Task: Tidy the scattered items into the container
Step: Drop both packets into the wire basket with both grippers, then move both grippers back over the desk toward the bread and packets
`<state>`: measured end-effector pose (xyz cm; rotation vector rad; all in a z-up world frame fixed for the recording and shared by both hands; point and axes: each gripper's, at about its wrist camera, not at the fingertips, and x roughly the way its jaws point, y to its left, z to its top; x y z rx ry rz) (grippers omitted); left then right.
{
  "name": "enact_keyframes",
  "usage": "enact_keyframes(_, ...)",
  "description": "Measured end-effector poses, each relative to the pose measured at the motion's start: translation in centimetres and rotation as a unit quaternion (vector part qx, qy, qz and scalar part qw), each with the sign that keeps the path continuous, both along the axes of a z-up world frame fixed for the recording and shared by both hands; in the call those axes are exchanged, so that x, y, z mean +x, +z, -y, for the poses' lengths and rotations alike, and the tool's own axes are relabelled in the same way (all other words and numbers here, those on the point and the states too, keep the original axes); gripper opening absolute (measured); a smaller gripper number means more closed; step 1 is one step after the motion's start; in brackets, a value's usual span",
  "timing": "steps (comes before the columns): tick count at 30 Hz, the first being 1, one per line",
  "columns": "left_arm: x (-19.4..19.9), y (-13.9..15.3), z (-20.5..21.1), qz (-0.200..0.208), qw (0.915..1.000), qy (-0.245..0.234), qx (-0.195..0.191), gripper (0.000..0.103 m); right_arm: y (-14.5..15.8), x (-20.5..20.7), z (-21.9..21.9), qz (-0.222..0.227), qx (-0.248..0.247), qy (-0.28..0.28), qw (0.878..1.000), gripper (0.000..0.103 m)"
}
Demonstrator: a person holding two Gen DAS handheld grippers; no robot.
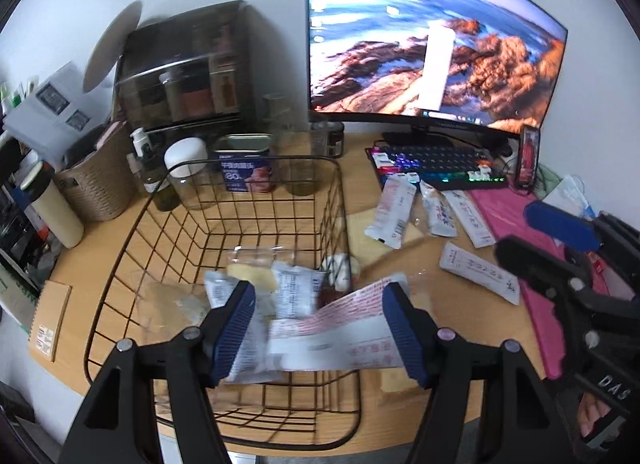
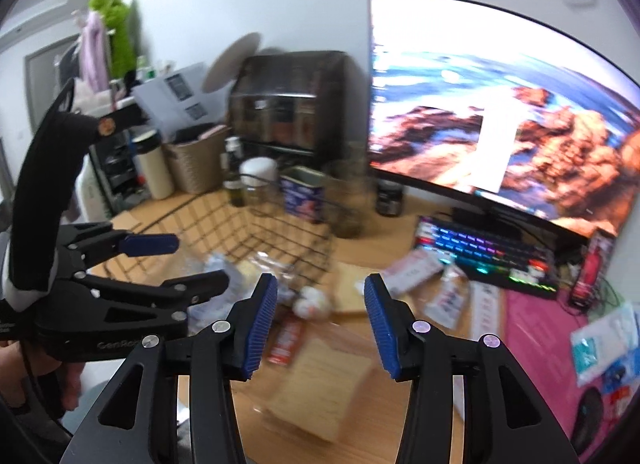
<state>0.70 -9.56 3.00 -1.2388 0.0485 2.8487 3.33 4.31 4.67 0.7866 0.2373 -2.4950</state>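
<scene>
A black wire basket (image 1: 336, 199) stands on the wooden desk and holds several white snack packets (image 1: 296, 288). My left gripper (image 1: 320, 328) is open above the basket's near right side; a pink-striped packet (image 1: 340, 328) lies blurred between its fingers, apparently loose. More packets (image 1: 394, 211) lie scattered on the desk right of the basket. My right gripper (image 2: 320, 320) is open and empty over a clear-wrapped bread slice (image 2: 320, 384) on the desk. The basket (image 2: 280, 240) sits ahead of it to the left. The right gripper also shows in the left wrist view (image 1: 548, 240), the left gripper in the right wrist view (image 2: 188, 264).
A monitor (image 1: 432, 47), a lit keyboard (image 1: 436, 163) and a pink mat (image 1: 532, 248) fill the right side. Jars and a tin (image 1: 248, 167) stand behind the basket. A woven bin (image 1: 96, 183), a bottle and a notebook (image 1: 50, 320) are on the left.
</scene>
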Motion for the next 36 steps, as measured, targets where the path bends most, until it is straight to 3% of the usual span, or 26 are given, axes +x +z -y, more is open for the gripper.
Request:
enact_keyframes(2,-0.1,0.3,-1.2,-0.009,0.9999,-0.002,-0.008,0.072,-0.1,-0.1,-1.8,0.003,0.0,-0.015,1.0,0.046)
enact_keyframes(5,-0.3,0.7,-3.0,-0.008,0.9997,-0.02,0.013,0.072,-0.2,-0.3,-4.4,0.005,0.001,-0.036,0.999,0.046)
enact_keyframes(10,-0.4,0.3,-7.1,-0.004,0.9985,-0.054,-0.008,0.072,0.3,-0.7,-8.3,-0.002,-0.006,-0.063,0.998,0.046)
enact_keyframes(18,-1.3,-3.3,-12.4,0.043,0.995,-0.086,-0.027,0.072,-0.2,-1.3,-12.6,0.001,0.002,-0.09,0.996,0.046)
enact_keyframes(27,-2.1,-9.3,-13.4,0.115,0.99,-0.073,-0.035,0.072,-2.7,-1.6,-14.8,0.029,0.012,-0.096,0.995,0.046)
enact_keyframes(36,-3.2,-12.5,-11.4,0.154,0.9868,-0.044,-0.026,0.072,-4.0,-2.3,-15.1,0.043,0.017,-0.097,0.994,0.046)
